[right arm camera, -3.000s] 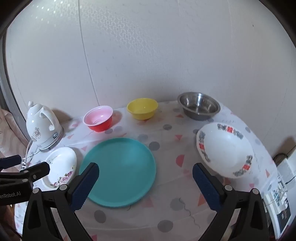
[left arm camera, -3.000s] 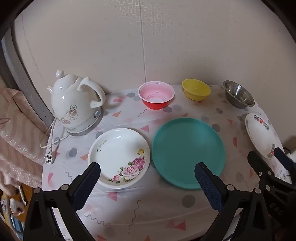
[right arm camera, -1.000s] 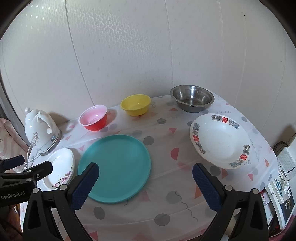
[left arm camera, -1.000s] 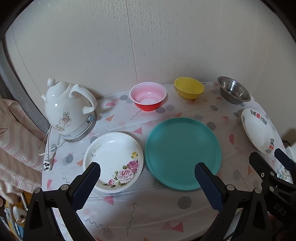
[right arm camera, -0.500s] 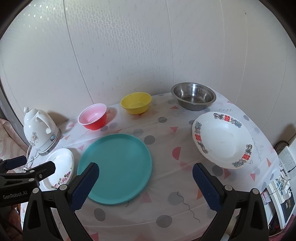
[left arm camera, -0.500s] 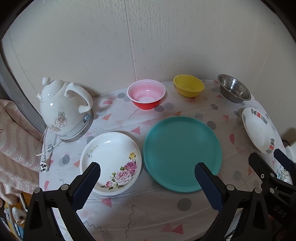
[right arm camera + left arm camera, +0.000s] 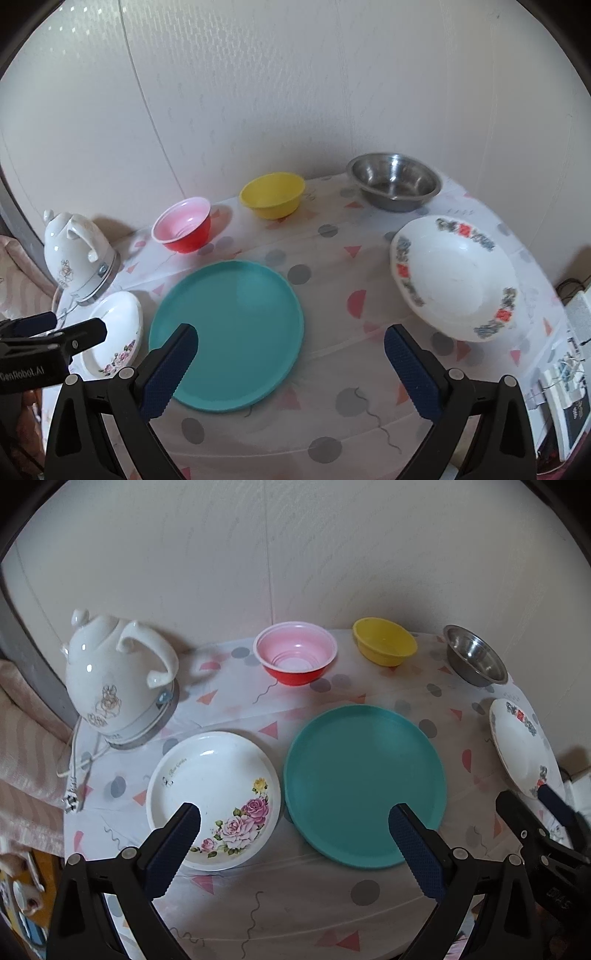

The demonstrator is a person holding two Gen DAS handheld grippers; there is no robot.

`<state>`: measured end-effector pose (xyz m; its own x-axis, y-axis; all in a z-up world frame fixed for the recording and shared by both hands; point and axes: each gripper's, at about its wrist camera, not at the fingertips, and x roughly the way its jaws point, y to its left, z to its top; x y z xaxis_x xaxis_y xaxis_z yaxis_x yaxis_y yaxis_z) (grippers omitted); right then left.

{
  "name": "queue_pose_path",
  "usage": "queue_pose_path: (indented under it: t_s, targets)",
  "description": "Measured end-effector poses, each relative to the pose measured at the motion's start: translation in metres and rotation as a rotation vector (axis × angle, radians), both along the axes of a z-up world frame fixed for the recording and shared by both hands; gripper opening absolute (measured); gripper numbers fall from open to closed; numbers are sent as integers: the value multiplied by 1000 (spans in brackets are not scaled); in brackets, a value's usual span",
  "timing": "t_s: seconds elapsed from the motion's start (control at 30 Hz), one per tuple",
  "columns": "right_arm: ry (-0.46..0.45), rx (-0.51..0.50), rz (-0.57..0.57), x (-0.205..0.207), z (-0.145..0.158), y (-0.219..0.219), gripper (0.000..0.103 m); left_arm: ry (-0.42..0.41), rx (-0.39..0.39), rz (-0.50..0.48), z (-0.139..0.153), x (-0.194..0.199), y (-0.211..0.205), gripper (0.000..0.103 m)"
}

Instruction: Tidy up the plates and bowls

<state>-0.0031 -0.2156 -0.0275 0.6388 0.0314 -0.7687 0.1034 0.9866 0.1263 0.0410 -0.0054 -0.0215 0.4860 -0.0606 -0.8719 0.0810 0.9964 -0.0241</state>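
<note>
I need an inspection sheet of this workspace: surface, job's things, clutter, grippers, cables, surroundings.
Surface: table under a patterned cover.
Job's things: teal plate, rose plate, red-patterned plate; behind them pink bowl, yellow bowl, steel bowl. All apart, none stacked.
Clutter: kettle.
Grippers: left gripper and right gripper open, empty.
Cables: kettle cord, plug on the table.
Surroundings: pale wall.

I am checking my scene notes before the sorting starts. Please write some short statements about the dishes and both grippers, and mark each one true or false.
1. Left gripper and right gripper are both open and hold nothing. True.
2. The yellow bowl sits inside the steel bowl. False: they stand apart.
3. The rose plate lies between the kettle and the teal plate. True.
4. The pink bowl rests on the teal plate. False: it stands behind it on the cloth.
</note>
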Motion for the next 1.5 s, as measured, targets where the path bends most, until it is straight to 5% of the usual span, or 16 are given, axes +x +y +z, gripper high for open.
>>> queue_pose_path:
  t_s: [0.27,0.4,0.63,0.93,1.3,1.5]
  targets:
    - [109,77,88,29,-38,1,72,69,-121,65,-17,12,23,103]
    - [206,64,93,46,-65,-2,47,89,-112,90,-24,15,27,103]
    - [268,81,82,61,-92,-12,39,92,-94,119,-26,20,32,103]
    - [290,74,91,73,-102,-13,13,87,-58,98,-27,25,23,102]
    - [281,89,34,59,-102,-29,9,74,-25,23,-29,34,0,102]
    - [285,71,-40,37,-101,-50,10,87,-8,-84,-40,40,-28,86]
